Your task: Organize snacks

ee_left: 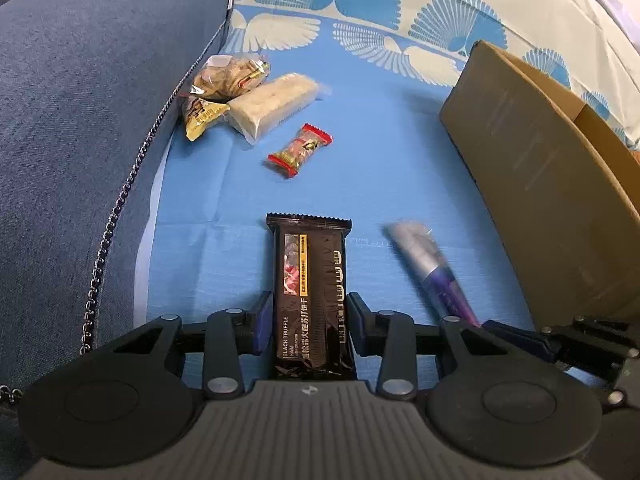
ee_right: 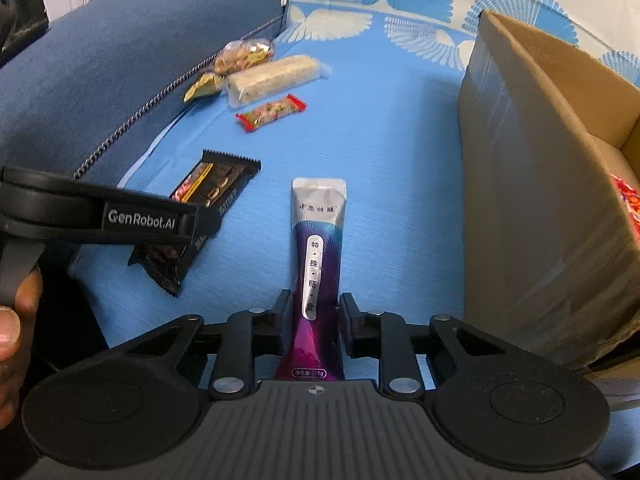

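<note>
Both tongs closed on a packet, each gripped across its near half. Left tongs [ee_left: 312,324] holding the black truffle cracker pack [ee_left: 311,280] between the pads, the pack running straight ahead, its serrated far end well forward of the fingertips. Right tongs [ee_right: 312,320] clamped on the purple-and-silver sachet [ee_right: 318,264], likewise pointing dead ahead, silver end farthest out.

Judged step: carry both into the cardboard box [ee_right: 532,184], standing to the right of and ahead of the right tongs, its near wall tall, a red-and-white wrapper glimpsed inside. No telling from these views whether either packet is already off the blue sheet [ee_left: 380,160].

To do it well:
- Lift before swinging right; the box wall rises high, so clear the rim rather than push into the side.
- Send the right tongs in first, being nearest the box; bring the left across after, to avoid the two crossing or knocking.
- Keep the squeeze steady; long packets gripped near one end are likely to droop or pivot.
- Release low inside, flat, alongside what lies there.

Still out ahead and left of the left tongs: a red-ended candy [ee_left: 301,150], a pale wrapped bar [ee_left: 276,106], a clear bag of nuts [ee_left: 230,76] and a small yellow packet [ee_left: 202,116], tucked against the blue cushion [ee_left: 92,100].
</note>
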Tool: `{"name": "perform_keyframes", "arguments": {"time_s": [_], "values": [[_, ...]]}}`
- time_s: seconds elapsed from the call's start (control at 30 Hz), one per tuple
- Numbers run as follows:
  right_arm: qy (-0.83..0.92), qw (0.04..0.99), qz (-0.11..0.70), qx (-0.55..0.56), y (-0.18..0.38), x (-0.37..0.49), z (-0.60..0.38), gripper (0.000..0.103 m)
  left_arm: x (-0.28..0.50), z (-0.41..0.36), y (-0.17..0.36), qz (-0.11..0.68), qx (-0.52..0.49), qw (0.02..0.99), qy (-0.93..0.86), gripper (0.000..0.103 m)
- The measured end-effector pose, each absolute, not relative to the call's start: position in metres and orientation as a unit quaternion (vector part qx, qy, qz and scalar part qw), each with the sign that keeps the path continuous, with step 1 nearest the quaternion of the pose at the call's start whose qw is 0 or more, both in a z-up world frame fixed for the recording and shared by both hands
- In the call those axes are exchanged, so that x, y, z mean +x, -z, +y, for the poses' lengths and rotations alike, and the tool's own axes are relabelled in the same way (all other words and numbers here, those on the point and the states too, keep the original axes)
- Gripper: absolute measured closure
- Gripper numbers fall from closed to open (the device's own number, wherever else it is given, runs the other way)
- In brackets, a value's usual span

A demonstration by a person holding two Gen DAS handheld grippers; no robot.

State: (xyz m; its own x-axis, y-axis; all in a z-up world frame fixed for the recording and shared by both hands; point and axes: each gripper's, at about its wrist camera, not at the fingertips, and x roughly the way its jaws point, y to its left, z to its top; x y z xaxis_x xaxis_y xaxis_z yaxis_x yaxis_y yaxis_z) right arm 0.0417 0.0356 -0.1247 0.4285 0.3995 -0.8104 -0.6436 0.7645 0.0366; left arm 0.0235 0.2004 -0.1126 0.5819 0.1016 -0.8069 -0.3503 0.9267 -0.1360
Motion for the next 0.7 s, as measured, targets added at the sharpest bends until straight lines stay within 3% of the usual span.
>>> {"name": "perform_keyframes", "arguments": {"time_s": [0.1, 0.23, 0.47, 0.6, 0.7], "values": [[-0.315, 0.844, 0.414, -0.130, 0.116, 0.042, 0.034, 0.090, 0.021, 0.202, 0.111, 0.432, -0.148, 0.880, -0.130, 0.060], [-0.308, 0.842, 0.424, -0.126, 0.119, 0.046, 0.033, 0.090, 0.021, 0.202, 0.110, 0.436, -0.152, 0.878, -0.125, 0.060], [-0.303, 0.839, 0.434, -0.122, 0.122, 0.049, 0.036, 0.082, 0.023, 0.202, 0.112, 0.442, -0.153, 0.876, -0.121, 0.060], [-0.301, 0.838, 0.439, -0.118, 0.124, 0.052, 0.037, 0.071, 0.024, 0.202, 0.113, 0.442, -0.152, 0.876, -0.120, 0.060], [-0.300, 0.837, 0.441, -0.121, 0.127, 0.054, 0.038, 0.070, 0.024, 0.202, 0.113, 0.443, -0.150, 0.875, -0.120, 0.060]]}}
